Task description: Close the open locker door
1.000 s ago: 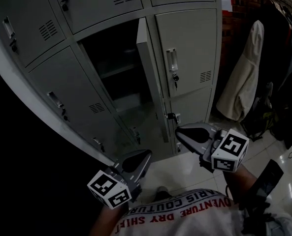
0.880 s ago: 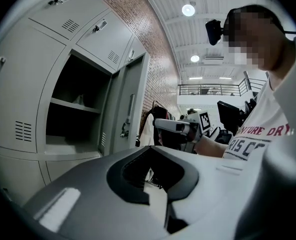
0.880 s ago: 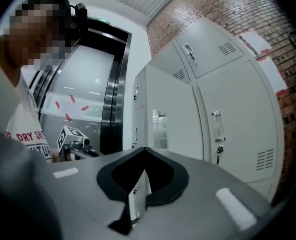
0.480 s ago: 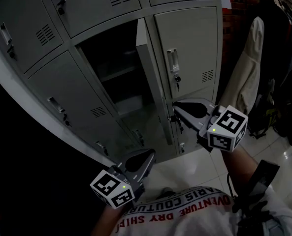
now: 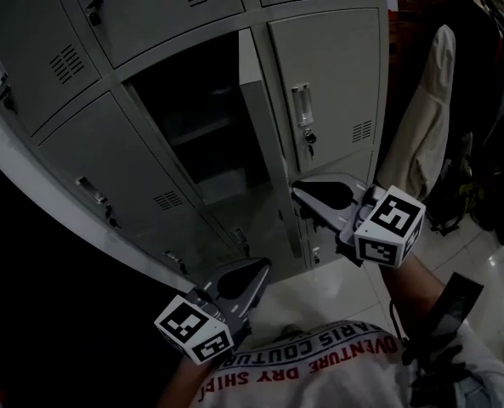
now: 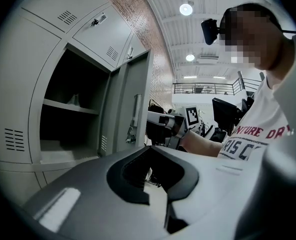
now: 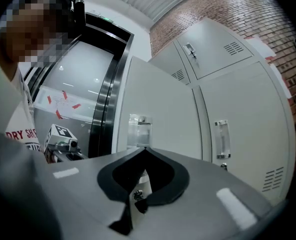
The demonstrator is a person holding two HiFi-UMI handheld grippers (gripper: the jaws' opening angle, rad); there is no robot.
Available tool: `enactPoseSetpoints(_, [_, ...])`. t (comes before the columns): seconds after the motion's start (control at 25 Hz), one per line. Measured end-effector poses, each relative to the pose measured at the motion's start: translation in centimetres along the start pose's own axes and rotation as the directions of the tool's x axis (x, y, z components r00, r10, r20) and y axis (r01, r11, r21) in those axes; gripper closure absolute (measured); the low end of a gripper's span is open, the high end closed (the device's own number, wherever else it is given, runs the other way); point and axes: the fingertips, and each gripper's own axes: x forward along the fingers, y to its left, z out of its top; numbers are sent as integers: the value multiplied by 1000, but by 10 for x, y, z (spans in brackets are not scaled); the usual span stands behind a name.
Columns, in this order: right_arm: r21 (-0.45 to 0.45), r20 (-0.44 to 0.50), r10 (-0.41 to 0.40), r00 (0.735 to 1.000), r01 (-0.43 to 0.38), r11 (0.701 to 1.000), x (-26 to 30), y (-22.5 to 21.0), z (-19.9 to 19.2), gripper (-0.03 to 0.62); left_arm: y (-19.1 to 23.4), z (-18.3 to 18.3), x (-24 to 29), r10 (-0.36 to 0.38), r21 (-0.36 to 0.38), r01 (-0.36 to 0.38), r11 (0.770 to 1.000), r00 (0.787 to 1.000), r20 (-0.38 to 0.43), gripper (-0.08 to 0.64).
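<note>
The grey locker door (image 5: pixel 263 143) stands open, swung out edge-on toward me, with the dark compartment (image 5: pixel 192 126) and its shelf to its left. My right gripper (image 5: pixel 299 193) is shut and empty, its tips by the door's lower outer side. In the right gripper view the door's outer face (image 7: pixel 160 109) and its clear handle (image 7: pixel 139 130) lie just beyond the right gripper (image 7: pixel 145 148). Lower down, my left gripper (image 5: pixel 258 267) is shut and empty, away from the lockers. The left gripper view shows the door (image 6: pixel 136 109) and the compartment (image 6: pixel 70 119) past the left gripper (image 6: pixel 150 147).
Shut lockers surround the open one, including the neighbour (image 5: pixel 328 83) to the right with its handle (image 5: pixel 302 106). Coats hang on a rack (image 5: pixel 430 117) at the right. A pale tiled floor (image 5: pixel 341 289) lies below.
My right gripper has risen and moved left, up to the open door's lower outer side. The left gripper has hardly shifted.
</note>
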Motion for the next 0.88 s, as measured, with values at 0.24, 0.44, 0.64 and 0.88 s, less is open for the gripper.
enactPoseSetpoints(0.24, [-41, -24, 48, 999, -49, 998, 29, 18, -4, 604, 13, 9, -3, -31, 6, 31, 1000, 999, 23, 555])
enactPoseSetpoints(0.44, [-83, -76, 69, 995, -75, 994, 70, 29, -13, 605, 35, 8, -13, -32, -25, 33, 999, 999, 33, 555])
enactPoseSetpoints(0.64, [-83, -116, 104, 988, -114, 990, 120, 33, -24, 604, 70, 10, -29, -16, -60, 19, 998, 999, 38, 555])
enactPoseSetpoints(0.88, [-74, -150, 113, 982, -125, 989, 176, 28, -36, 604, 112, 19, -45, 14, -58, -12, 998, 999, 45, 555])
